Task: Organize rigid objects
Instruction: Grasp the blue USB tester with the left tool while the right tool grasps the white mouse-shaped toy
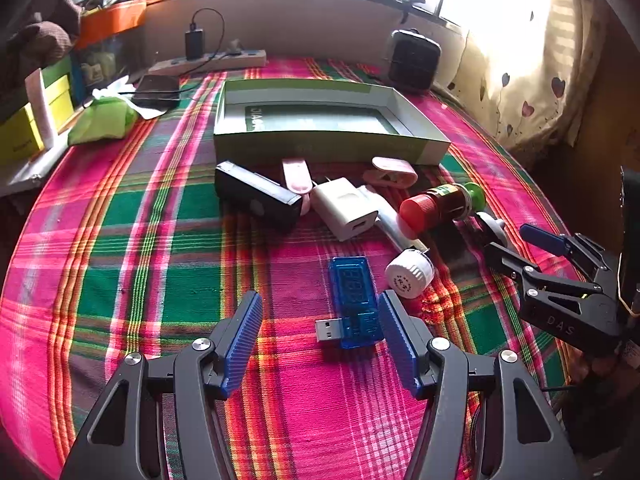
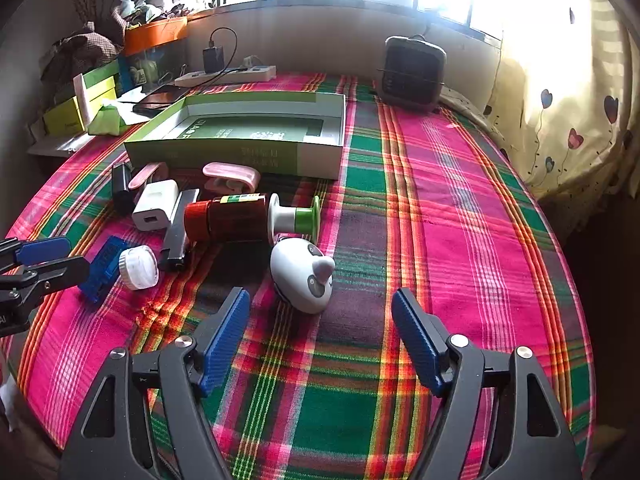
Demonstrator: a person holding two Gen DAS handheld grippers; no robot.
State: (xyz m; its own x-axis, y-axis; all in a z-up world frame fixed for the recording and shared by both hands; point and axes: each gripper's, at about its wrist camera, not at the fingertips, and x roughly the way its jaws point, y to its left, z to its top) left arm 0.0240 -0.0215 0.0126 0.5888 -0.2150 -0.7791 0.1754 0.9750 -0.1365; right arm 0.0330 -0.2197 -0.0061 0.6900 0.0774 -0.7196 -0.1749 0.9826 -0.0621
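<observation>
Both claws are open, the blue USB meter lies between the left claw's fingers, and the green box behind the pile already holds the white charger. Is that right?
Not quite. The green box holds none of the loose items; the white charger lies on the blanket in front of it, as the left wrist view shows. The rest stands: the left claw and right claw are open, and the blue USB meter lies between the left claw's fingers.

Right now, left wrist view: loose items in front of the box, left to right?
black device → white charger → blue USB meter → white round cap → red-capped bottle → right gripper.
</observation>
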